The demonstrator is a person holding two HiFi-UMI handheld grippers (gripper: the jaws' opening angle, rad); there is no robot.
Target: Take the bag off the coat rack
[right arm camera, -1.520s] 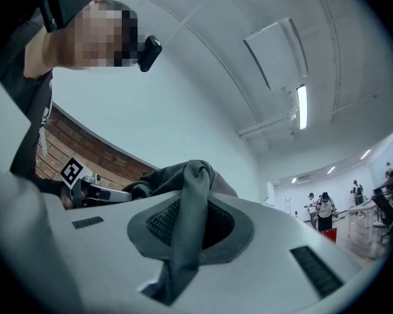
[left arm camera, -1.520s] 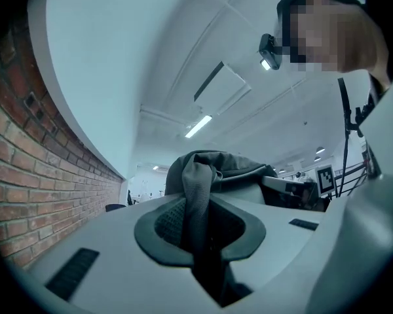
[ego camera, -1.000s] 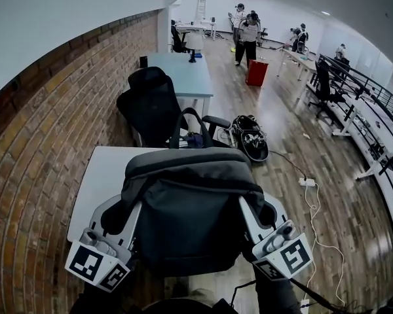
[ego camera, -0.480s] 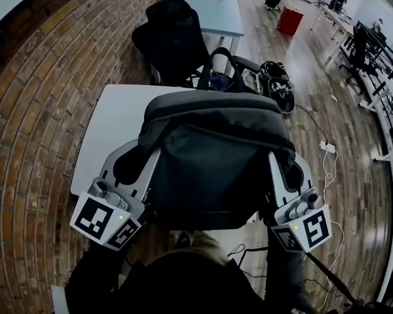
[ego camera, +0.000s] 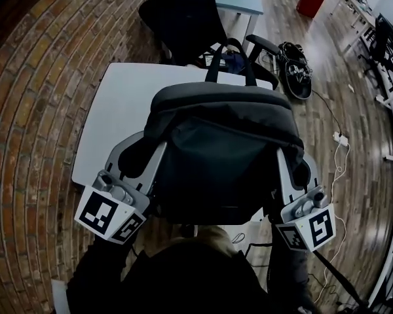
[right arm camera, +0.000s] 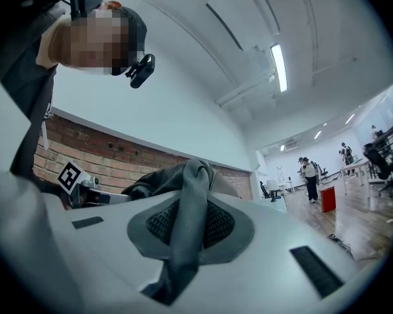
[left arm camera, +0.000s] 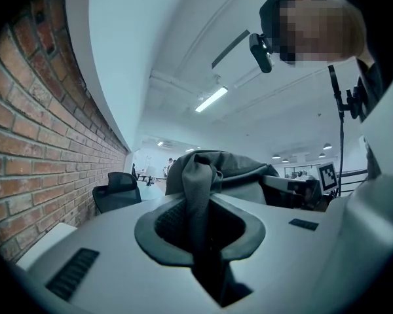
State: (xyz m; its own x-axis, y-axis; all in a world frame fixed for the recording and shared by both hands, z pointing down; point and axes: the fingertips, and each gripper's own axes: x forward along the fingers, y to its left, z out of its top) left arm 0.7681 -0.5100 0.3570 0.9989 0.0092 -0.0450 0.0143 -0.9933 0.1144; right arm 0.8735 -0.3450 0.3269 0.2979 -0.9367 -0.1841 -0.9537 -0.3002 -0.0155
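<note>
A brick wall (ego camera: 33,110) runs along the left side of the white table (ego camera: 111,110), and wooden floor (ego camera: 327,110) spreads to the table's right. The dark grey bag (ego camera: 219,156) hangs in the air over the table's near right part, carried between the two grippers, its loop handle (ego camera: 230,57) towards the table's far edge. A black office chair (ego camera: 183,12) stands just beyond that far edge. At the table's near edge, the left gripper (left arm camera: 200,231) has its jaws closed on a grey strap (left arm camera: 196,188) of the bag. On the table's right, the right gripper (right arm camera: 187,231) pinches another strap (right arm camera: 191,201) the same way. A red bin (ego camera: 311,2) stands well beyond the table.
</note>
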